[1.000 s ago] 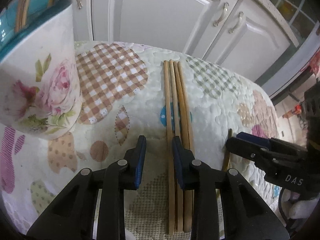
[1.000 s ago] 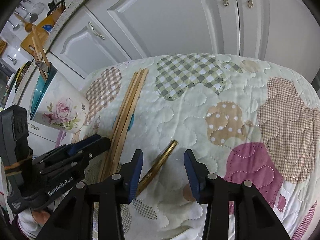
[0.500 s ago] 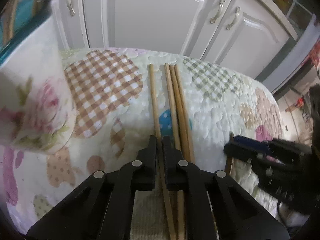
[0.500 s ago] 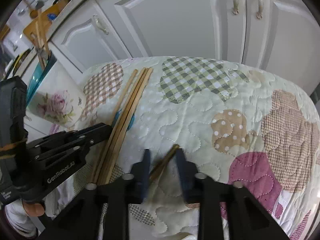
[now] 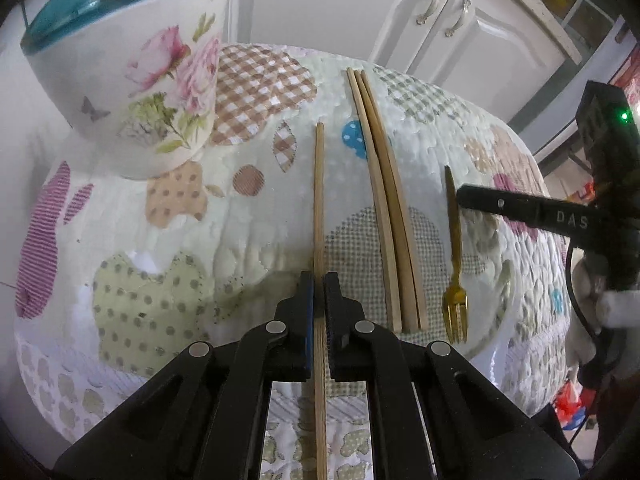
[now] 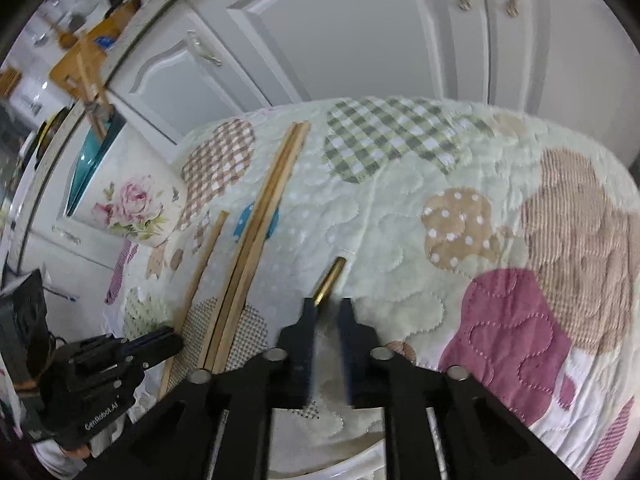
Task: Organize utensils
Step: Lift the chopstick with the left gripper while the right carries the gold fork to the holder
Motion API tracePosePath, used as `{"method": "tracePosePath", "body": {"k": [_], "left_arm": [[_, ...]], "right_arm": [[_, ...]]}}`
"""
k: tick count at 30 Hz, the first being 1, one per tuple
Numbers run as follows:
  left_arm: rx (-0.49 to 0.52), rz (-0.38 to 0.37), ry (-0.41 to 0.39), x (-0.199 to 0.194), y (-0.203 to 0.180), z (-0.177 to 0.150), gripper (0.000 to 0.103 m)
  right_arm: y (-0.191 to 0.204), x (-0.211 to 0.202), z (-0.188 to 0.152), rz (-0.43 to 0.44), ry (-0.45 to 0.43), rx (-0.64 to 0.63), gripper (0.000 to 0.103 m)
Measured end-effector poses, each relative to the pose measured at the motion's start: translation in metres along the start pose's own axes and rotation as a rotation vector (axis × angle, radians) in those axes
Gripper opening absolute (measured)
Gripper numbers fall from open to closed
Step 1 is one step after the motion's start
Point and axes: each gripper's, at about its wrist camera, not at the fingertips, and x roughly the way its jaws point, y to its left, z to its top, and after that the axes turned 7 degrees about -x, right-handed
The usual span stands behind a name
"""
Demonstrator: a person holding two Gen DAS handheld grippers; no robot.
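The left tongs (image 5: 318,296) are clamped on a single wooden chopstick (image 5: 319,200), which runs straight ahead from between their pads and also sticks out behind them. Just to the right of the left tongs, three more chopsticks (image 5: 386,208) lie side by side, touching one another, on the quilted patchwork cloth (image 5: 180,272) that covers the surface. Further right lies a gold fork (image 5: 453,248), tines pointing back toward the left wrist camera.

The right tongs (image 6: 326,308) straddle the fork's handle (image 6: 330,280). Their jaws are opening, with the handle between them; the picture is blurred there, and a gap shows between the handle and the right pad, so I cannot see them pressing on it. From the left wrist view, the right tongs (image 5: 466,196) reach in from the right edge, their tip just beside the upper part of the fork.

Ahead and to the left of the left tongs stands a white holder with pink roses and a teal rim (image 5: 132,80), with utensils in it. White cabinet doors (image 6: 360,40) rise beyond the surface.
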Motion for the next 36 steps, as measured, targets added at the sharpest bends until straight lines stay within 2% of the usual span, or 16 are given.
{"method": "tracePosePath", "body": {"k": [2,8,10,13,16,18,21,23,25,26,28,32,36], "left_arm": [[0.002,0.022,-0.015,0.000,-0.001,0.006,0.005],[0.004,0.069,-0.053,0.014,-0.005,0.038,0.012],[0.004,0.082,-0.058,0.020,-0.005,0.048,0.012],[0.003,0.111,-0.046,0.031,-0.008,0.061,0.019],[0.000,0.125,-0.033,0.039,-0.008,0.069,0.022],[0.016,0.130,-0.034,0.042,-0.011,0.073,0.028],[0.048,0.142,-0.039,0.048,-0.017,0.079,0.032],[0.058,0.134,-0.045,0.051,-0.019,0.082,0.031],[0.067,0.109,-0.047,0.050,-0.019,0.084,0.010],[0.057,0.088,-0.038,0.048,-0.018,0.085,0.004],[0.026,0.037,-0.034,0.040,-0.015,0.085,0.004],[0.001,-0.046,-0.085,0.004,-0.008,0.079,0.004],[-0.005,-0.090,-0.145,-0.039,-0.001,0.071,0.004]], "right_arm": [[0.003,0.001,0.000,0.008,0.001,-0.003,0.025],[0.016,0.013,0.009,-0.017,-0.006,-0.057,0.024],[0.018,0.017,0.013,-0.030,-0.012,-0.079,0.015],[0.027,0.022,0.017,-0.027,0.001,-0.142,0.012],[0.031,0.022,0.015,-0.033,0.017,-0.188,0.012],[0.028,0.022,0.016,-0.049,0.019,-0.166,0.012],[0.030,0.025,0.020,-0.043,0.020,-0.159,0.017],[0.033,0.028,0.023,-0.051,0.014,-0.171,0.017],[0.031,0.030,0.026,-0.023,0.009,-0.149,0.010],[0.029,0.029,0.027,-0.007,0.011,-0.134,0.010],[0.028,0.022,0.028,0.027,-0.002,-0.123,0.008],[0.032,-0.011,0.026,0.065,-0.069,-0.133,0.007],[0.040,-0.043,0.022,0.085,-0.117,-0.160,0.006]]}}
